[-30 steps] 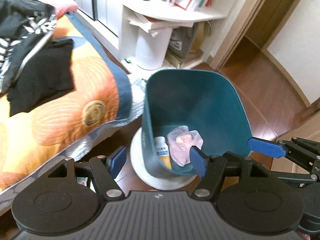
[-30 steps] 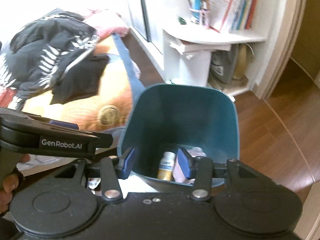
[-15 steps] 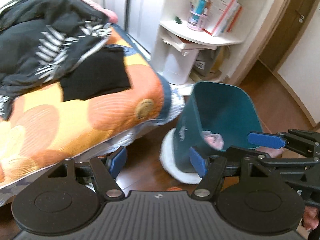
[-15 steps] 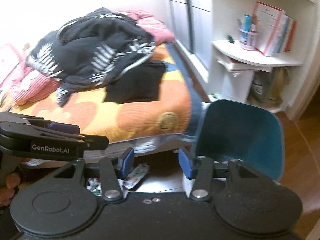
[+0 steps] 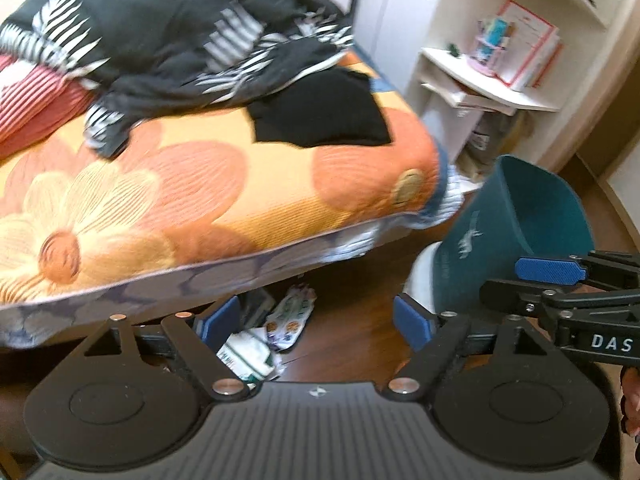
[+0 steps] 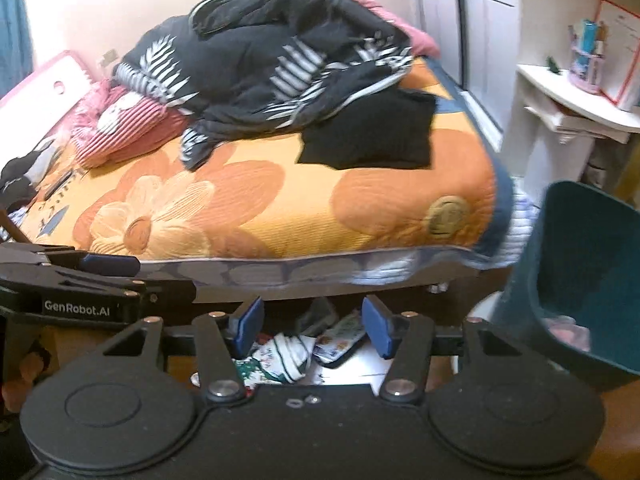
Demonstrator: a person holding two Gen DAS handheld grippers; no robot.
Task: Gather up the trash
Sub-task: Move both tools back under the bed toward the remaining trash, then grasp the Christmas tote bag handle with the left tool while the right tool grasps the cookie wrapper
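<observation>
Under the bed (image 6: pixel 280 216), crumpled wrappers (image 6: pixel 288 354) lie between the right tool's (image 6: pixel 312 330) just-widened, empty jaws.

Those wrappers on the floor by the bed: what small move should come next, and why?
Probably lower the right tool onto the wrappers. Both tools have just been opening and hold nothing; the wrappers lie on the floor at the bed's edge, right under the right tool's fingers, and the bin stands close by to its right, with some trash already inside.
</observation>
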